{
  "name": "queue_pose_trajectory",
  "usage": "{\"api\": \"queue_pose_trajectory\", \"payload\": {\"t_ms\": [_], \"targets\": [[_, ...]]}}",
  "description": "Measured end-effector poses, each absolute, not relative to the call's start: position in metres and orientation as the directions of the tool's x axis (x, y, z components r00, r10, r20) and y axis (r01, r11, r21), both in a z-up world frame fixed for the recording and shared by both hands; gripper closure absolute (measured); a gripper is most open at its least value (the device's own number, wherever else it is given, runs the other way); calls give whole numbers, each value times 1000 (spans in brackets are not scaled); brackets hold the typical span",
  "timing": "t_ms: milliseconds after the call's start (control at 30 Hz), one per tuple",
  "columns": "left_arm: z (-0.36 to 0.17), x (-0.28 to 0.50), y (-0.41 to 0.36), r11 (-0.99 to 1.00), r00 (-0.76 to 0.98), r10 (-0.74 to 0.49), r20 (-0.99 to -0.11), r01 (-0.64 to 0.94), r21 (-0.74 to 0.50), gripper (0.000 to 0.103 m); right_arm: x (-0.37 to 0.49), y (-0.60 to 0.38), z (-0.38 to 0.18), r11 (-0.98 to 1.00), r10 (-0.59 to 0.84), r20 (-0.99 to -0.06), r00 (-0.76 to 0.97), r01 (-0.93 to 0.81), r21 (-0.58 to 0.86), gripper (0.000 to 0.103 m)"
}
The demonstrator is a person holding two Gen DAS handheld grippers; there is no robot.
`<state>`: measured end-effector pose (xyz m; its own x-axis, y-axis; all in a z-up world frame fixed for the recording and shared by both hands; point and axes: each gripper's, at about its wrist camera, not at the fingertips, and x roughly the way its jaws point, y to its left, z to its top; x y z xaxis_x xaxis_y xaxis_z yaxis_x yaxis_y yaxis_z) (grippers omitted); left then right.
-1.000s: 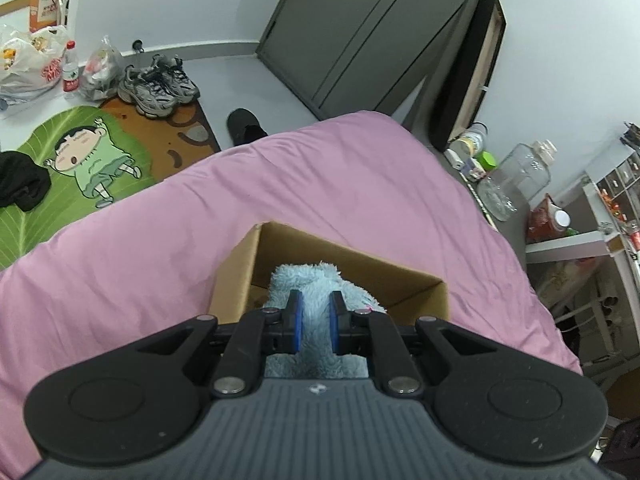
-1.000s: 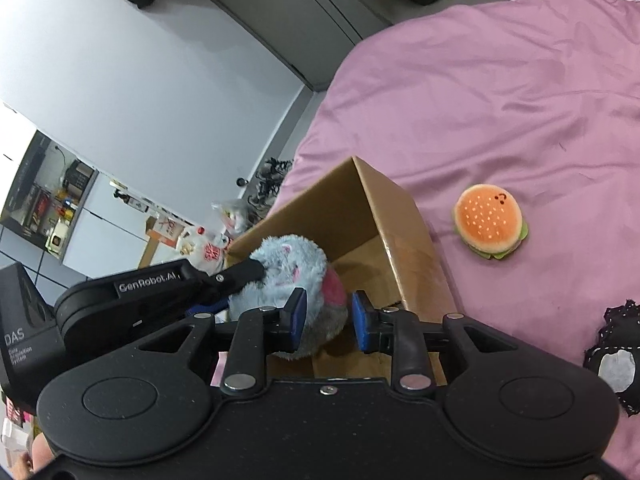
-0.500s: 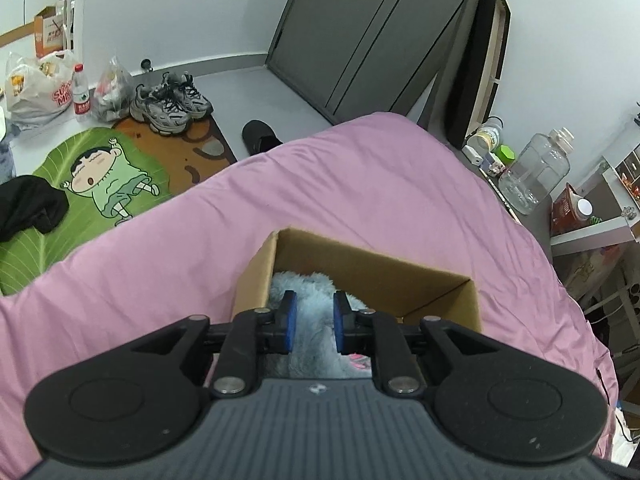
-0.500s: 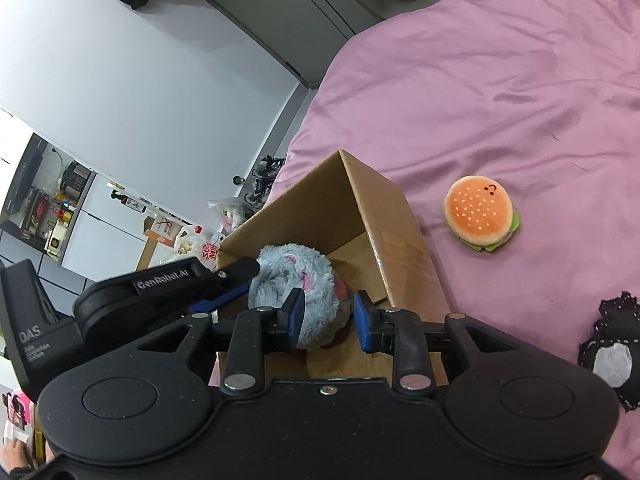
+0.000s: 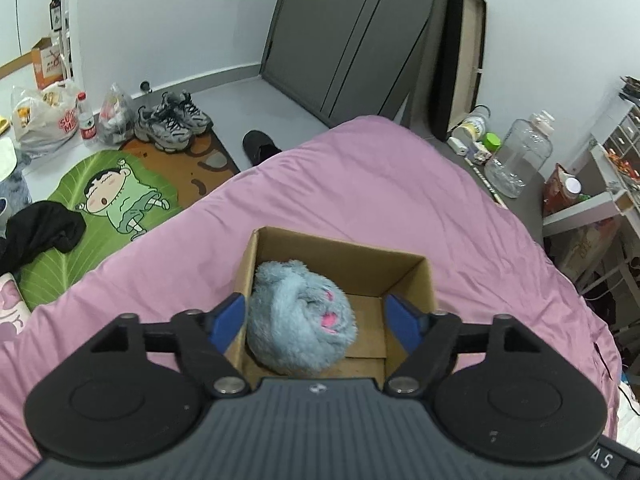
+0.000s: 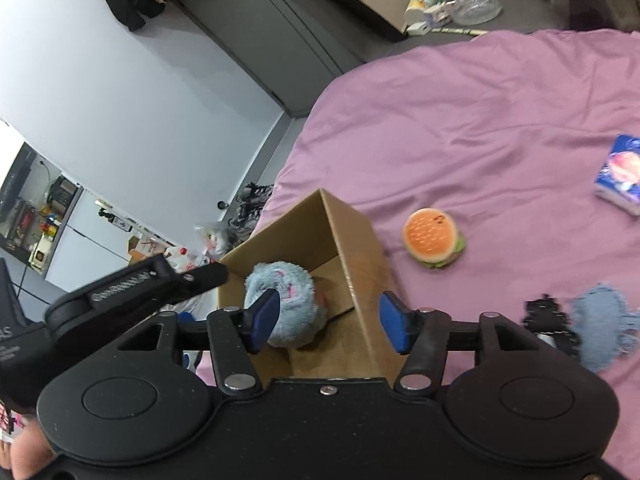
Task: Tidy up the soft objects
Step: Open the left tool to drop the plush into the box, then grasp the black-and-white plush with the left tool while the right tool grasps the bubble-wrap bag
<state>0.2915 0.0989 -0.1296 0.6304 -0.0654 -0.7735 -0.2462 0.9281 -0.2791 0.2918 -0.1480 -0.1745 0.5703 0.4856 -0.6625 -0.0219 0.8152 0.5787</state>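
Release is the change to be read at this moment: the left gripper [image 5: 314,318], which was pinched narrowly on the blue plush toy [image 5: 301,318] a second ago, is now spread wide, and the toy is left lying free between the blue pads without being touched by them. The right gripper [image 6: 330,322], likewise nearly closed half a second ago, is also seen fully parted, with nothing held; its pads straddle the near wall of the cardboard box [image 6: 352,264].

In the left wrist view the toy is found at 6 o'clock, low inside the cardboard box [image 5: 400,264], pressed toward the box's left wall, pink markings turned up. The box is set on the pink bedspread [image 5: 360,184], which runs on toward 12 o'clock.

In the right wrist view more items are shown on the bedspread [image 6: 480,120]: a burger plush [image 6: 432,242] at 2 o'clock just beyond the box, a blue-and-black fabric piece [image 6: 584,324] at 3 o'clock, blurred, and a tissue packet [image 6: 620,174] further off toward the right edge.

One soft object is judged stowed. The burger plush, nearest the box, is judged the likely next pick, and the right gripper is already opened for it.
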Motion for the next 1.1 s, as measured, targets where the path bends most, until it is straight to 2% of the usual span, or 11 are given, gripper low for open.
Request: {"api": "queue_pose_trajectory", "payload": {"t_ms": [133, 267, 400, 533, 733, 833, 1100], "targets": [[-117, 282, 89, 941, 634, -71, -770, -213, -262, 20, 279, -161, -163, 827, 464, -650, 602, -31, 562, 32], [-105, 269, 76, 956, 633, -58, -772, -187, -225, 18, 268, -176, -151, 830, 453, -637, 625, -33, 557, 26], [-95, 255, 65, 963, 634, -54, -771, -170, -208, 16, 257, -190, -140, 828, 448, -621, 643, -37, 559, 11], [-84, 244, 52, 970, 642, -40, -765, -158, -183, 12, 242, -202, -129, 840, 440, -611, 658, -61, 540, 4], [-70, 233, 33, 974, 647, -50, -761, -138, -181, 11, 225, -224, -114, 853, 429, -611, 665, -76, 516, 0], [-59, 223, 23, 980, 675, -41, -737, -117, -161, 1, 217, -239, -108, 860, 416, -611, 674, -74, 504, 0], [-43, 210, -5, 986, 690, -64, -721, -66, -151, 0, 204, -275, -106, 870, 367, -611, 701, -26, 492, 0]]}}
